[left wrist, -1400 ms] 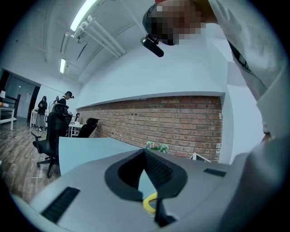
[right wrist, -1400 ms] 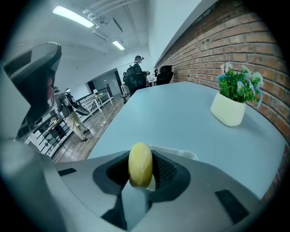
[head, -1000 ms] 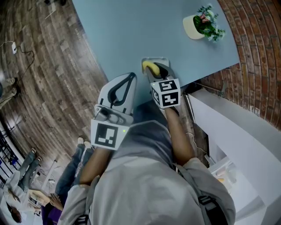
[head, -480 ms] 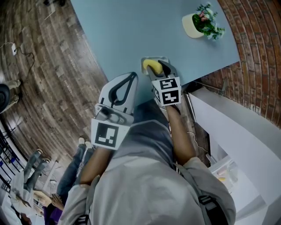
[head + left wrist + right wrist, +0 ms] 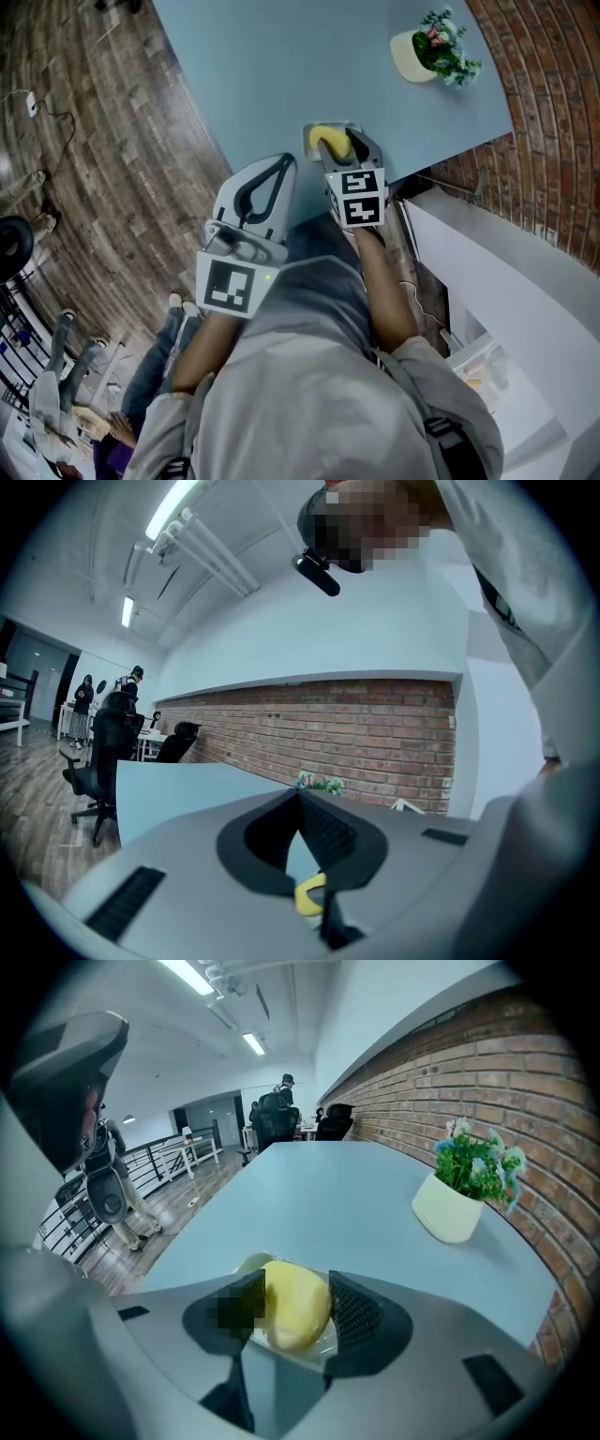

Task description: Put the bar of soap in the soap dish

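From the head, the soap (image 5: 324,141) lies in the dish (image 5: 309,128) at the surface's (image 5: 281,66) near edge, with the right tool (image 5: 349,148) over it. The left tool's (image 5: 298,794) own camera shows it closed and empty. In the right tool's camera its jaws have just been opening wide, with the soap loose between them. Placing looks done, so it should next back off without nudging.

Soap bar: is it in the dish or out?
In. The soap bar lies in the soap dish; the jaws of the right gripper have just been opening and flank it.
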{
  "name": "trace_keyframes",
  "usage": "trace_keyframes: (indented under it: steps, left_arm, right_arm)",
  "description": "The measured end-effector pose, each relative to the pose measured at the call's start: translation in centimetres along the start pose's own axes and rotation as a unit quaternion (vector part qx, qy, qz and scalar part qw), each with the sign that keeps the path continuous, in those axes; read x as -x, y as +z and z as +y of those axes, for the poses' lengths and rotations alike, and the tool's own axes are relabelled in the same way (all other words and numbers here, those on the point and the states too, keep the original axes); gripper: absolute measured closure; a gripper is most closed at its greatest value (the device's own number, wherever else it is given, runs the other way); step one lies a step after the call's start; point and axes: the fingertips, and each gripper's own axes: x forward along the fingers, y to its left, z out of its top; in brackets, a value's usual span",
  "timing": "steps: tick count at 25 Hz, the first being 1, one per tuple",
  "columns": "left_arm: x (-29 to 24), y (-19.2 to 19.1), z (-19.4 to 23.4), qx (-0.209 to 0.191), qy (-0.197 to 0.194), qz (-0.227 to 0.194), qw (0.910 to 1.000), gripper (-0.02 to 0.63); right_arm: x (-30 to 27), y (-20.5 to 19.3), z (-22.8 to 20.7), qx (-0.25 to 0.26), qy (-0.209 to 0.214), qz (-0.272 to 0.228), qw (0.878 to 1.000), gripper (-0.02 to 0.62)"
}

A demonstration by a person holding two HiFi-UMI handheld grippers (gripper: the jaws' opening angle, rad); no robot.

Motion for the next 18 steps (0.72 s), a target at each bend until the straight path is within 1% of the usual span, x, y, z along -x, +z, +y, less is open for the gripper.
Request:
trace_keyframes:
  steps: [9,10,14,17,18]
  left_arm:
    - [-0.1,0.0,-0.4,0.005,-0.008,0.001,1.0000,0.603]
    - [-0.1,0.1,-0.4,0.006,-0.009,0.000,0.9999,0.603]
    - [-0.1,0.5,-0.6,0.008,-0.016,-0.005,0.9998,0.603]
    - [-0.1,0.9,-0.9,0.008,-0.023,-0.009,0.9997,0.603]
    - [-0.1,1.1,-1.0,0.008,-0.025,-0.010,0.9996,0.603]
  right_arm:
    - [1.3,0.8,-1.6,-0.001,-0.034,-0.030,0.999,0.391]
    - [1.7,1.0,-1.7,-0.003,-0.037,-0.037,0.999,0.402]
    - [3.9,2.5,-1.4,-0.012,-0.046,-0.078,0.996,0.513]
    - [5.7,3.8,-0.9,-0.019,-0.049,-0.107,0.993,0.554]
    - [6.3,4.3,-0.8,-0.021,-0.049,-0.117,0.992,0.559]
